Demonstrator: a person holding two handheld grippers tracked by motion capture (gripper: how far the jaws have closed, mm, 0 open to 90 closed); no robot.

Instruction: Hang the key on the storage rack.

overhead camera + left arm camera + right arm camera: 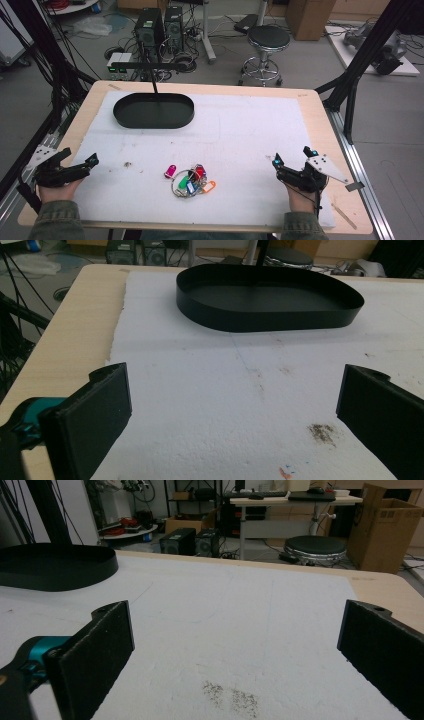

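With both grippers' jaws wide open and empty, bring the right gripper (292, 162) down over the bunch of keys (190, 181); pinch the ring, not a tag; left gripper (79, 160) idle; tray (153, 111) well apart.

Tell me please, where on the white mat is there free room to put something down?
The widest bare stretch of the white mat lies right of the black tray, reaching down to the right tool. A smaller patch lies between the tray and the left tool. It is crowded only at the near middle, around the bunch of keys.
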